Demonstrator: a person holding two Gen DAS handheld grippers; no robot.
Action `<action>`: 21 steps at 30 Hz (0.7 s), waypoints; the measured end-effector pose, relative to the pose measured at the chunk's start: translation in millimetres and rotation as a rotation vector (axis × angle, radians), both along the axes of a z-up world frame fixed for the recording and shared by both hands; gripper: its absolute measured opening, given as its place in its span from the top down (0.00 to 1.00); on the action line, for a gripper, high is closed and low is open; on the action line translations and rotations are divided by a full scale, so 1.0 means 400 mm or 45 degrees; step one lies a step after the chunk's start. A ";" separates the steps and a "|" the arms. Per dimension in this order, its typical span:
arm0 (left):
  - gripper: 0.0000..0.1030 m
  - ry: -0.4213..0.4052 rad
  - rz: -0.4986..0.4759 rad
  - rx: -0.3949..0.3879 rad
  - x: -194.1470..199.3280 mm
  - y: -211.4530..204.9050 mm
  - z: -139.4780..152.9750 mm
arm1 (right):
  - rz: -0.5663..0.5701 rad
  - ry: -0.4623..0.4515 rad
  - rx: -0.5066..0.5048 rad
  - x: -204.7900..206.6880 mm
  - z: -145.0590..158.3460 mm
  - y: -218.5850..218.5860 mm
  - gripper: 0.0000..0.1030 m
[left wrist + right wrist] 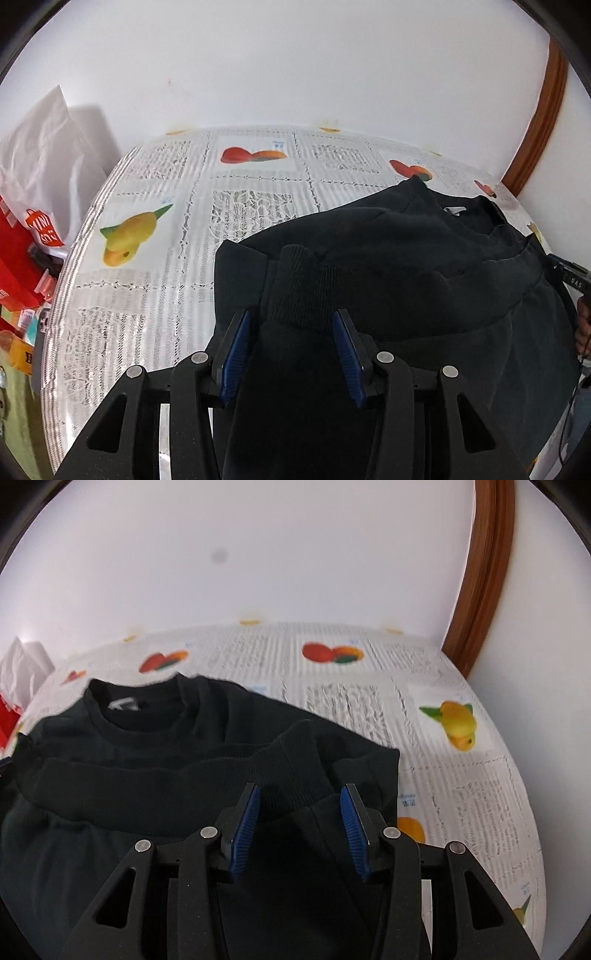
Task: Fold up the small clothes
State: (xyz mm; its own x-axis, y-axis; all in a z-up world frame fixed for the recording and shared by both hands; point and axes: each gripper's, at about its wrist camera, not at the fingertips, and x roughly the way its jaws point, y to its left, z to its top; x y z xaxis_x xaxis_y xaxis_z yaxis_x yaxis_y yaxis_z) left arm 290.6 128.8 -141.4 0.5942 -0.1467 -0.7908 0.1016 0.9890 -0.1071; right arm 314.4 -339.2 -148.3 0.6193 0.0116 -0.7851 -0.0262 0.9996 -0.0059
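Note:
A black sweatshirt point(406, 251) lies on the table, its bottom half folded up so the ribbed hem lies across the chest below the collar. It also shows in the right wrist view point(166, 760). My left gripper point(291, 321) is open, its blue pads point(236, 350) standing either side of the hem's left corner. My right gripper point(301, 797) is open, its blue pads point(354, 827) standing either side of the hem's right corner. The cloth lies between the pads without being pinched.
The table wears a lace-patterned cloth with fruit pictures point(147, 229). A white bag point(48, 155) and red boxes point(18, 266) stand beyond the table's left edge. A white wall is behind, with a brown wooden frame point(484, 579) at the right.

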 end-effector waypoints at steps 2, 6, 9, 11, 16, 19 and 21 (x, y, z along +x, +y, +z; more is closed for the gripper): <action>0.72 -0.007 -0.004 0.019 -0.002 -0.005 -0.001 | 0.002 0.006 -0.002 0.008 -0.010 0.001 0.59; 0.89 -0.121 -0.027 0.070 -0.037 -0.018 0.033 | -0.003 -0.024 -0.035 0.000 -0.004 0.004 0.79; 0.89 -0.228 -0.008 0.026 -0.067 -0.003 0.072 | 0.033 -0.109 -0.001 -0.025 0.025 -0.011 0.83; 0.89 -0.231 0.013 -0.009 -0.063 0.006 0.079 | 0.049 -0.198 0.064 -0.047 0.057 -0.030 0.84; 0.89 -0.121 0.048 0.006 -0.019 0.000 0.038 | -0.018 -0.237 0.167 -0.029 0.077 -0.076 0.84; 0.84 -0.058 0.049 0.023 -0.009 -0.010 0.021 | -0.054 -0.097 0.094 0.015 0.017 -0.063 0.84; 0.84 -0.047 0.041 0.034 -0.015 -0.009 0.020 | -0.056 -0.056 0.072 0.025 -0.008 -0.057 0.84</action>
